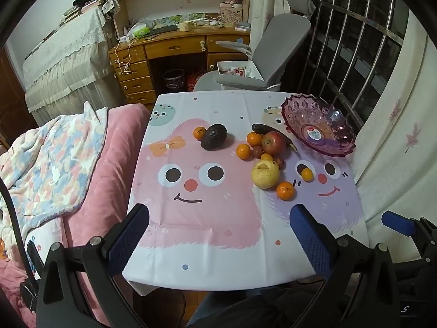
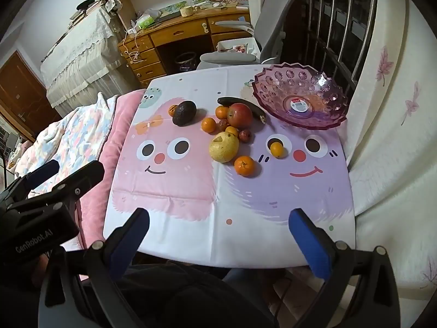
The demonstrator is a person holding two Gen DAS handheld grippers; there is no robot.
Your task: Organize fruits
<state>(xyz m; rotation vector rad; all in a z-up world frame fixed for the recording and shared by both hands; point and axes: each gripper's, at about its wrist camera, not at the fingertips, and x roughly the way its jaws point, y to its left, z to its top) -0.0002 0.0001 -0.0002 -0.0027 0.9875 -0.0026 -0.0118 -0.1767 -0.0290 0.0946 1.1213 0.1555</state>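
both grippers, left gripper (image 1: 218, 235) and right gripper (image 2: 218, 232), hang wide open with nothing between them over the counter's (image 2: 169, 235) bare near half. the fruit sits clustered at the far side: dark long banana (image 2: 243, 104) lying crosswise, stem toward the purple cut-glass bowl (image 2: 300, 101) at the far right corner, red apple (image 2: 239, 114) touching it.

My right gripper (image 2: 218, 218), jaws wide and empty, hangs over the near edge of the cartoon tablecloth (image 2: 191, 186). Beyond lie a yellow pear (image 2: 224, 147), red apple (image 2: 239, 114), avocado (image 2: 184, 113) and tangerines, beside an empty purple bowl (image 2: 300, 101).
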